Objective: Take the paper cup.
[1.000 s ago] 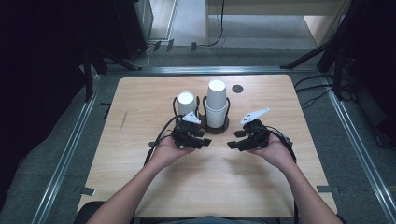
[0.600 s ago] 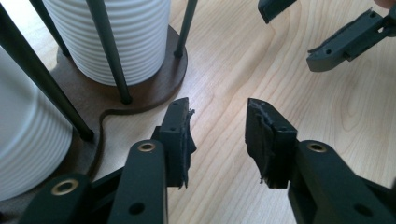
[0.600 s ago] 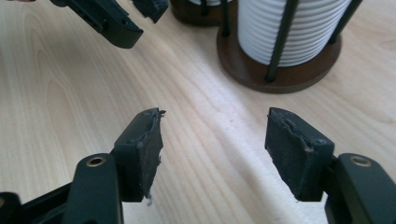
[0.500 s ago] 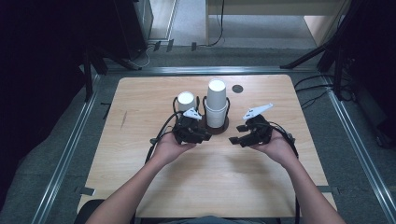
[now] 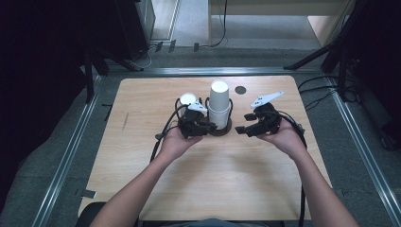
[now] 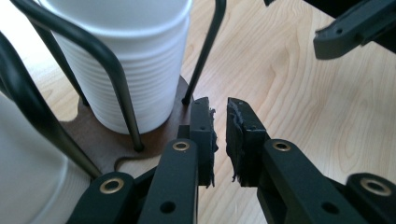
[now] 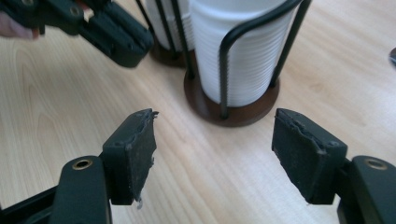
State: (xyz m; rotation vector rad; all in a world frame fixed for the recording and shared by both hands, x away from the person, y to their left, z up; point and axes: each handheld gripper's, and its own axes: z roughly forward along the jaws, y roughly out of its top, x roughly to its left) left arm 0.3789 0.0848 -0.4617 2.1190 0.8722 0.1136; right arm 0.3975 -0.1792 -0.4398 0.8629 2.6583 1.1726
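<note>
Cups (image 5: 219, 101) in rack (image 5: 226, 128) sit between both grippers, table edges far.

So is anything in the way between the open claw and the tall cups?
Only bare table lies between the right gripper and the cup stack. But the black wire holder wraps around the cups, so its bars stand in front of them.

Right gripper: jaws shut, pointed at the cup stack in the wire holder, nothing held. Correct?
Not quite. The right gripper is open: the right gripper view shows its jaws spread wide with bare table between them. The rest holds: it points at the cup stack in the wire holder and holds nothing.
</note>
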